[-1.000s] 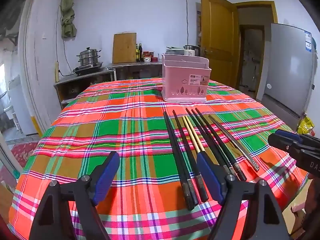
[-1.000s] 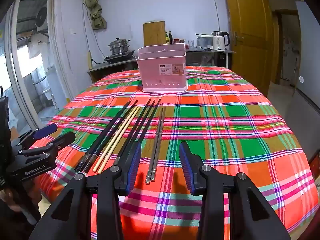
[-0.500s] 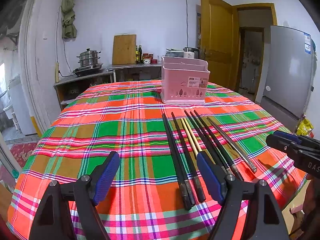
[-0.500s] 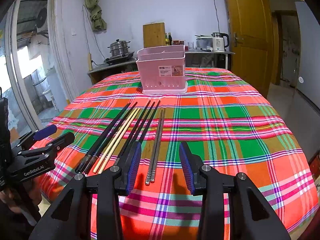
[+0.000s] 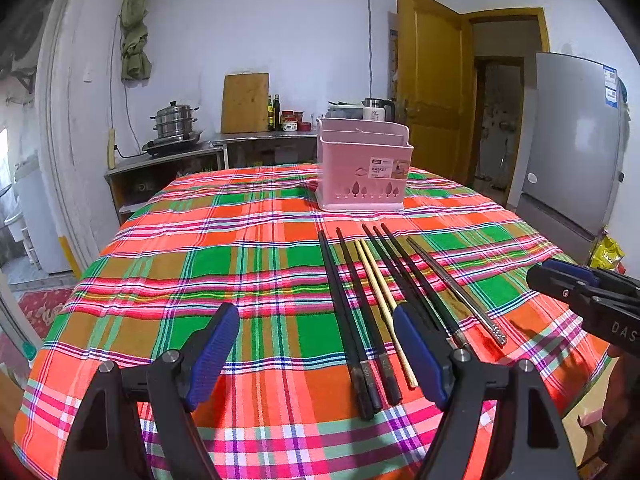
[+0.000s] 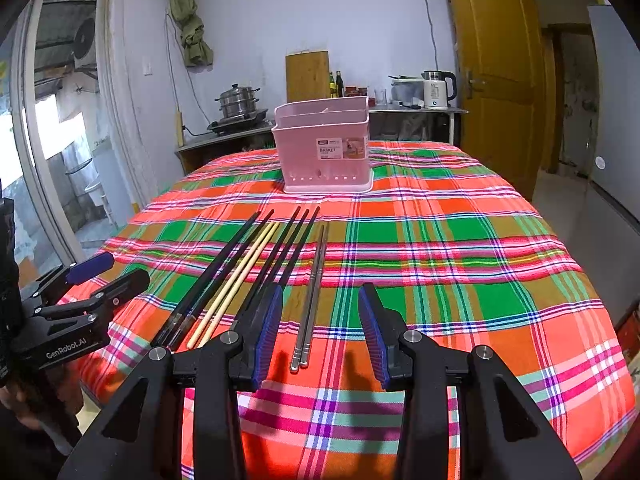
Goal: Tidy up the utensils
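Left wrist view: the left hand-held gripper (image 5: pixel 316 344) is released, empty; chopsticks (image 5: pixel 362 312) lie lower centre on the bench (image 5: pixel 168 264), long axes pointing up-frame to the pink basket (image 5: pixel 362 172).

Right wrist view: the right hand-held gripper (image 6: pixel 320 334), released, straddles the steel pair (image 6: pixel 312 300), so it is nearer; basket interior unseen.

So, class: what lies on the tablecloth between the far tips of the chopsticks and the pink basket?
Nothing: in both wrist views only bare plaid tablecloth separates the chopsticks from the pink basket.
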`<state>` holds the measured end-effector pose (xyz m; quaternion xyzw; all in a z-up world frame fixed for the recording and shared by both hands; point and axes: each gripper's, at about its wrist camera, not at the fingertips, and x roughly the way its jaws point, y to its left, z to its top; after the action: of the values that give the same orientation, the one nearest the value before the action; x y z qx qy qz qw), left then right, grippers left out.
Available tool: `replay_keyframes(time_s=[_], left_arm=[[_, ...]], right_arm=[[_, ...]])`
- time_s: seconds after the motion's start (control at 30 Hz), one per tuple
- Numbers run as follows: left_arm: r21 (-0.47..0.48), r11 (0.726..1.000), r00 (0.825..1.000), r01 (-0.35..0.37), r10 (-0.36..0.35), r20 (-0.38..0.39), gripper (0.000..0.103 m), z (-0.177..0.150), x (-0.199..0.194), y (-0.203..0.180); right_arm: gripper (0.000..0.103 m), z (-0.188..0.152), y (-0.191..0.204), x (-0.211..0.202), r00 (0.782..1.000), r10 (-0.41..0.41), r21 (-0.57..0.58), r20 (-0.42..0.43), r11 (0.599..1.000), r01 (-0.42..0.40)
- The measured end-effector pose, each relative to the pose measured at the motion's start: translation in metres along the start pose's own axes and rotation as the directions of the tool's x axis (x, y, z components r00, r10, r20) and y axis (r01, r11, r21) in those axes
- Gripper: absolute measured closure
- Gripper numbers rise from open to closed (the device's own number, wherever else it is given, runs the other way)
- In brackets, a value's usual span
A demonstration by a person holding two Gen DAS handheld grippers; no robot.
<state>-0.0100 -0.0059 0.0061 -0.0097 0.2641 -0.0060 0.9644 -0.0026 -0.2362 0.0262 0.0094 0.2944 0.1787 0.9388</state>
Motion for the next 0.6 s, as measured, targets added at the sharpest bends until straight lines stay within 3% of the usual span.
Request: replay_keyframes(time_s=[0.6], left_arm=[[0.002,1.000,1.000,0.004,-0.004,0.000,0.024,-0.0013,-0.0007,-0.0026]], right_arm=[[0.063,0.0000,0.0008,-0.0036,1.000,-0.003,0.002,0.009,1.000,0.003]])
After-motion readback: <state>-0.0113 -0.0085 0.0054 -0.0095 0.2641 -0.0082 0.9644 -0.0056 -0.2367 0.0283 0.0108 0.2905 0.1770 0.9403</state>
